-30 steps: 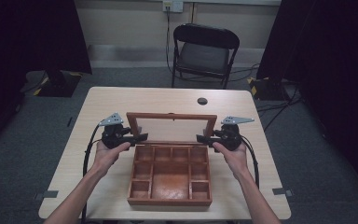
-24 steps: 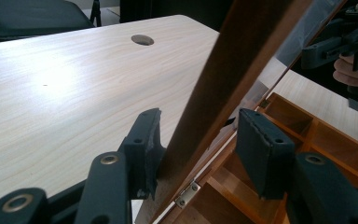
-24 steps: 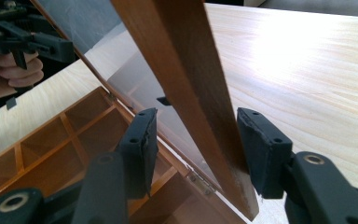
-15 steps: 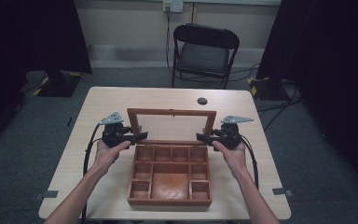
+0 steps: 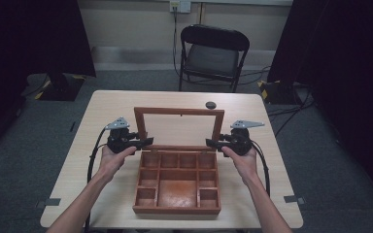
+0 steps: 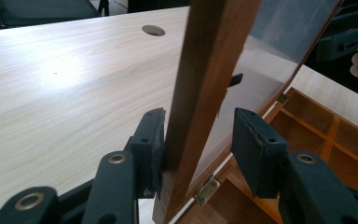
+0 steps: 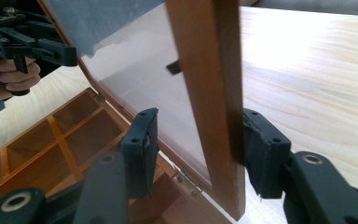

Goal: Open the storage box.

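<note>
While the box [image 5: 177,187] is sitting mid-bench [image 5: 116,104] with its lid [image 5: 178,111] standing upright along its 12 o'clock edge, the left hand-held gripper [image 5: 148,141], at the lid's 9 o'clock, has just been closing around the frame, with only one pad touching. The right hand-held gripper [image 5: 210,142], at 3 o'clock, is straddling it loosely too. Gripping and swinging the lid look to be what is left.

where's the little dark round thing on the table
In the high view, the small dark round hole sits at the table's far edge, just behind the raised glass-paned wooden lid.
</note>
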### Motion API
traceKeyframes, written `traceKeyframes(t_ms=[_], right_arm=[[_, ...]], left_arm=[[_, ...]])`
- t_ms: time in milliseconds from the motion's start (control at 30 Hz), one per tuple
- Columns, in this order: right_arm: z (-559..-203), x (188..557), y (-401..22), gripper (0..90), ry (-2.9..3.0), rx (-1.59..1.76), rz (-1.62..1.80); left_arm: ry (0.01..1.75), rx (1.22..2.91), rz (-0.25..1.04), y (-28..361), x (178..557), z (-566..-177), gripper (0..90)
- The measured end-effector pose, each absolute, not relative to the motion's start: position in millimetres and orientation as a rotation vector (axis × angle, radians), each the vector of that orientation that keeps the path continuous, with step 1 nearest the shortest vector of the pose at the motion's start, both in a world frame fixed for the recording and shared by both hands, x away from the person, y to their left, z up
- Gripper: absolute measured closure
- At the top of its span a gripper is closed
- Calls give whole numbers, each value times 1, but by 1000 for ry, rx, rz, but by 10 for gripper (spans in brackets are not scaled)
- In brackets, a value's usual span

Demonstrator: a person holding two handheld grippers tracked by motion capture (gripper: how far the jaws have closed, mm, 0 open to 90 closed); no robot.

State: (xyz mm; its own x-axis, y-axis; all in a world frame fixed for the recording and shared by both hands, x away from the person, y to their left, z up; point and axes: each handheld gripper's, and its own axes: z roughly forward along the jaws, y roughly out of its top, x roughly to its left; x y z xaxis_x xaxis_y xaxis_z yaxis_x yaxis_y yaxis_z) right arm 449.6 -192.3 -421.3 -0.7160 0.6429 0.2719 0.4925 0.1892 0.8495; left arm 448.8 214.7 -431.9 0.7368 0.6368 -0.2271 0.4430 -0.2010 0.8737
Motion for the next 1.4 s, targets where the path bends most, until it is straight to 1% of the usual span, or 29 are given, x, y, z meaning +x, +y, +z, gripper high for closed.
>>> traceKeyframes(t_ms=[200, 367, 533, 667, 833, 1100, 1400], right_arm=[[-425, 453, -192, 513, 2282, 1122, 1562], [-426, 456, -193, 563, 2272, 1126, 1564], [-428, 457, -193, 575, 2262, 1133, 1565], [-429, 459, -193, 573, 2259, 1139, 1555], [-432, 463, -193, 573, 2247, 1158, 1557], [-435, 467, -192, 571, 2243, 1182, 1551], [-443, 474, -191, 552, 2240, 1213, 1523]], left_arm=[[857, 1825, 219, 215, 452, -434, 555], [853, 1836, 222, 216, 453, -435, 563], [860, 1837, 225, 216, 454, -436, 559], [867, 1848, 243, 216, 454, -437, 539], [892, 1828, 230, 217, 455, -443, 529], [899, 1838, 251, 219, 458, -446, 577], [925, 1854, 244, 220, 466, -451, 594]])
